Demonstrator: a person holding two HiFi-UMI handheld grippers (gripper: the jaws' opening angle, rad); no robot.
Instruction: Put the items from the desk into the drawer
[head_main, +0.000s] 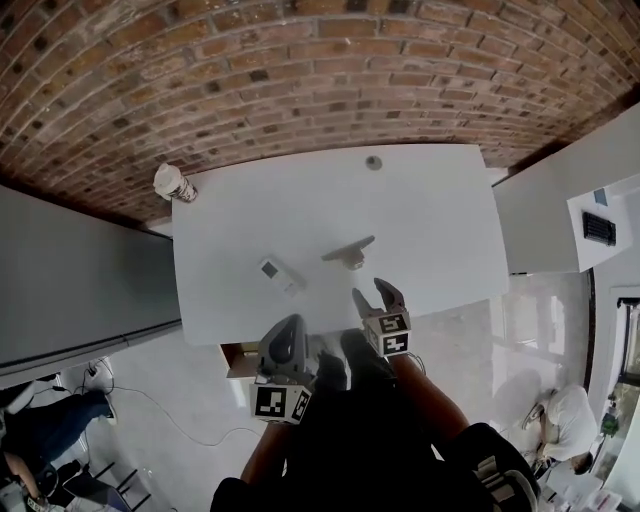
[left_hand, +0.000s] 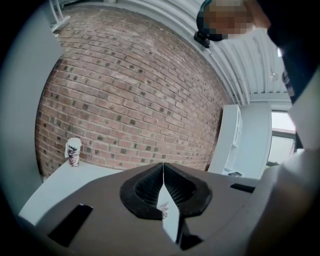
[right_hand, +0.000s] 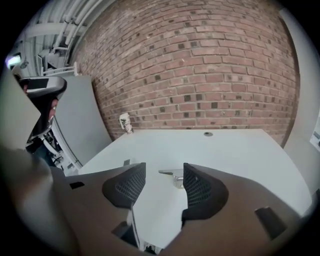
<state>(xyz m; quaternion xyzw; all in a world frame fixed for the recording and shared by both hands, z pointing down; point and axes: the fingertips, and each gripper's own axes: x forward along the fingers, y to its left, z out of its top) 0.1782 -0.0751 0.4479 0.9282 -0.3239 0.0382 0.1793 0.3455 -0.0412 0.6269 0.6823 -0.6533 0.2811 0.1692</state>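
Observation:
On the white desk (head_main: 430, 230) lie a small white device (head_main: 281, 274) and a flat grey piece on a white base (head_main: 349, 252). My right gripper (head_main: 368, 290) hangs over the desk's front edge, just short of the grey piece, jaws open and empty. In the right gripper view the grey piece (right_hand: 171, 173) shows between the open jaws of my right gripper (right_hand: 162, 176), further off. My left gripper (head_main: 288, 325) is shut with nothing in it, by the front edge near the white device. In the left gripper view the left gripper (left_hand: 163, 166) shows its pads meeting.
A paper cup (head_main: 172, 182) stands at the desk's far left corner, also seen as the cup (left_hand: 73, 152) against the brick wall. A cable hole (head_main: 374, 162) sits at the far edge. Something brown, perhaps the drawer (head_main: 238, 362), shows below the front edge. A grey partition (head_main: 80, 280) stands left.

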